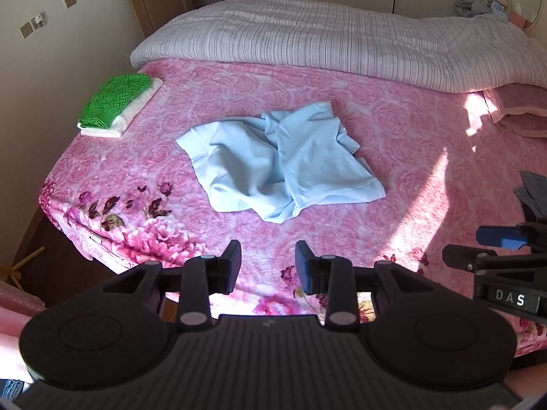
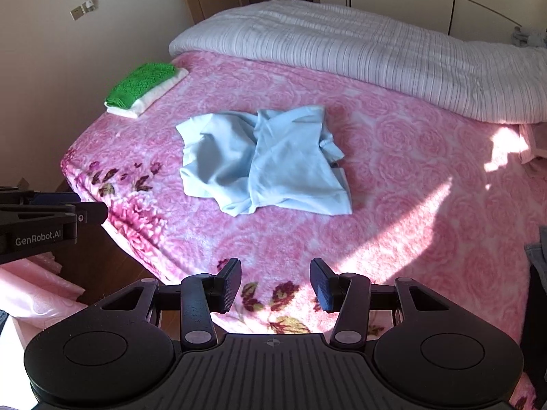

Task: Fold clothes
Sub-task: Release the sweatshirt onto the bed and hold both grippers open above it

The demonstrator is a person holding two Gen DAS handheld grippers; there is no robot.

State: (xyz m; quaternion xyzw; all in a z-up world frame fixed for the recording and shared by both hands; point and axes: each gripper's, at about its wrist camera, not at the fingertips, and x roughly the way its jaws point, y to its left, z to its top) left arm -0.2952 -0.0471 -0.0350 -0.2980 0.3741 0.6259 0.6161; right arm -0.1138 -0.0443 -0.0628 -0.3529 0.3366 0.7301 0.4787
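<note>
Green knit [image 1: 114,100] on white stack beside crumpled blue shirt [image 1: 280,160]

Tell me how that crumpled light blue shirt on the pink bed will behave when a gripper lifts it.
The crumpled light blue cotton shirt looks thin and creased, so it will probably hang limp. Its overlapping folds suggest layers may slide apart. It likely weighs little, as it barely dents the pink floral blanket.

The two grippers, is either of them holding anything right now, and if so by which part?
Nothing is held. The left gripper and right gripper are both open above the pink floral blanket, short of the crumpled light blue shirt.
</note>
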